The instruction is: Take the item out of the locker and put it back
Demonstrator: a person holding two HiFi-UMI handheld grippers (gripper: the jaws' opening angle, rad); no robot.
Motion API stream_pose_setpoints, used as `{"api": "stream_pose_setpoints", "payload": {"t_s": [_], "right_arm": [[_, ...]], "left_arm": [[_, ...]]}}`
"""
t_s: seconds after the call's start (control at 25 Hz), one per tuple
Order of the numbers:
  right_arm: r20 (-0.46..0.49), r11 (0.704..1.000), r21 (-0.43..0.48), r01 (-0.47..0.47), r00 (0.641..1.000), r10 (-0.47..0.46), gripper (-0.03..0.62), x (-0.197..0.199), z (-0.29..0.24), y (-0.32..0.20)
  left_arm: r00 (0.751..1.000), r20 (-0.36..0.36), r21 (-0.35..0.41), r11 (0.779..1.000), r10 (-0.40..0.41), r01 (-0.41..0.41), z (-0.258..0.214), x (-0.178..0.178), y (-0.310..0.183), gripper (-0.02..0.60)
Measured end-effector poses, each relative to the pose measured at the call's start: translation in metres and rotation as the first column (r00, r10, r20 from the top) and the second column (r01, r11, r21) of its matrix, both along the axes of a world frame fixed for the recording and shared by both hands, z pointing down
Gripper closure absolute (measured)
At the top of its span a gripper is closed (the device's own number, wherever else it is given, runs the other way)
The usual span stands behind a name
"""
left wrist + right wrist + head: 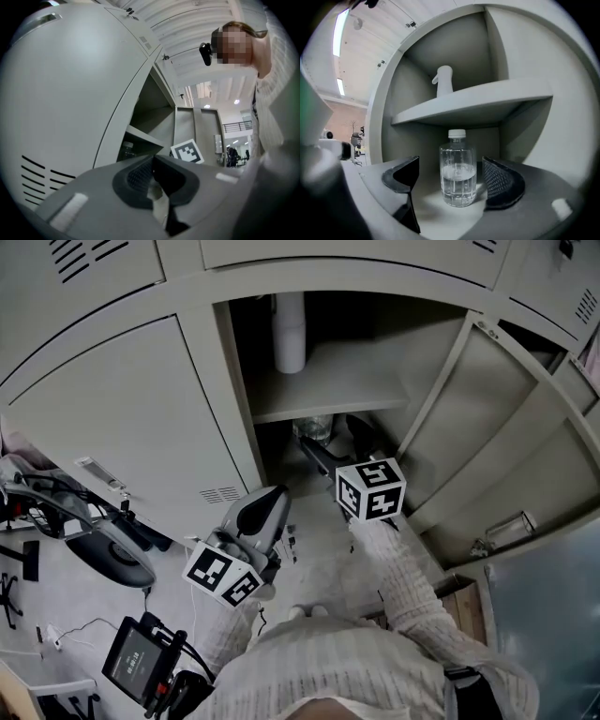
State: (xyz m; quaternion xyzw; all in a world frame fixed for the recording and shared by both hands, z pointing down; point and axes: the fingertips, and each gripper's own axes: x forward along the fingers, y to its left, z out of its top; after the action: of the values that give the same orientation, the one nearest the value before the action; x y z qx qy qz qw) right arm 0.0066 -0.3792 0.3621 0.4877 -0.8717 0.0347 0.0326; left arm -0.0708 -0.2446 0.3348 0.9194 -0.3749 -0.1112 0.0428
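A clear water bottle [458, 168] with a white cap stands upright on the floor of the open locker's lower compartment [309, 479], under the shelf [473, 101]. It shows in the head view too, as the bottle [317, 427], and in the left gripper view as the bottle [127, 150]. My right gripper [452, 177] is open, one jaw on each side of the bottle with a gap on both sides. In the head view the right gripper [336, 442] reaches into the locker. My left gripper [262, 507] hangs outside, lower left, shut and empty [152, 180].
A white container [443, 80] stands on the upper shelf. The locker's door [497, 418] is swung open to the right. A closed locker door [131, 418] is at the left. Office chair and a device [141, 662] lie on the floor at the lower left.
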Motion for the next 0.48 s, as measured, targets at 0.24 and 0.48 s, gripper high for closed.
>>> {"api": "stream_pose_setpoints", "payload": {"t_s": [0.24,0.48], "right_arm": [[0.046,0.995,0.100,0.006,0.999,-0.010,0.229,0.007,-0.031,0.062],[0.104,0.989,0.147,0.022,0.994,-0.037,0.269,0.020,-0.053,0.118]], "left_arm": [[1.000,-0.010,0.008,1.000,0.029,-0.029,-0.004,0.012,0.017,0.574],[0.999,-0.014,0.029,0.999,0.042,-0.041,-0.011,0.019,0.035,0.572]]}}
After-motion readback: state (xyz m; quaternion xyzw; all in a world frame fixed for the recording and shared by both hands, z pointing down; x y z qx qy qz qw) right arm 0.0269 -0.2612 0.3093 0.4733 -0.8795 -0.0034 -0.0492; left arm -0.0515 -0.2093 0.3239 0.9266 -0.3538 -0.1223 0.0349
